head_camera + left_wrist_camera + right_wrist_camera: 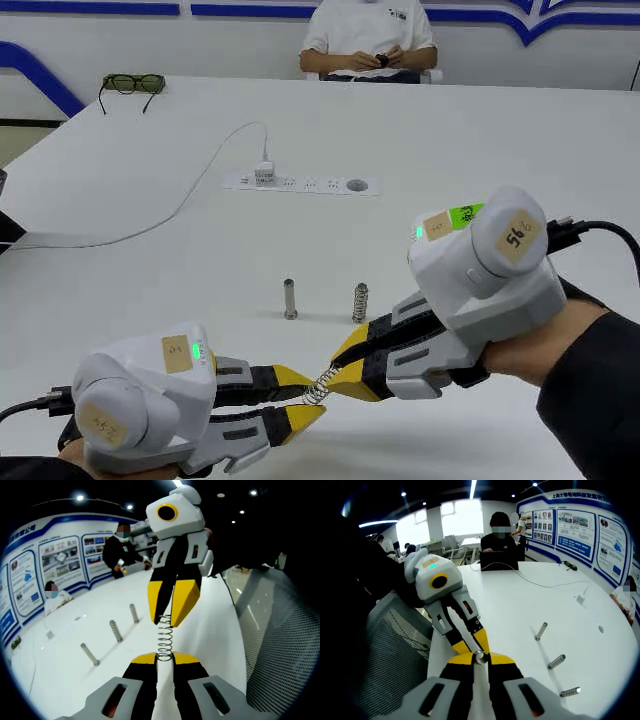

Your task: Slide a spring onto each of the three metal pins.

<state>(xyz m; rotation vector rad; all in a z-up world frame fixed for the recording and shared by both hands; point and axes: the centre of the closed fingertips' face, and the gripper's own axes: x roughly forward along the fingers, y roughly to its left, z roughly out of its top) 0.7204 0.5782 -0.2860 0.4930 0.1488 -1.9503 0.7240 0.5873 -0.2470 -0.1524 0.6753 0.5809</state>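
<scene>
**Left gripper (316, 396) and right gripper (334, 373) share one spring (321, 386)**

Low over the near part of the bench (150, 250), the left gripper's jaws are closed on one end of the spring; the coil runs free across a short gap; the right gripper, just beside it, is pinched on the other end, so the spring hangs between the two, clear of the bench. Beyond them stand the pins: a bare pin (290, 298) on the left; a sprung pin (360, 302) beside it; a third pin (570, 691), also wearing a spring, in the right gripper view.

The step in hand looks like a handover or re-grip ahead of the bare pin. To do it well, one gripper should let go only once the other has a sure hold; the holding grip should sit on the coil's side near one end, leaving the bore of the other end open. The pull should be gentle, since a stretched or kinked coil would likely bind; the open end should then come upright over the bare pin's tip and go straight down; a thin coil pinched hard may well spring away.
</scene>
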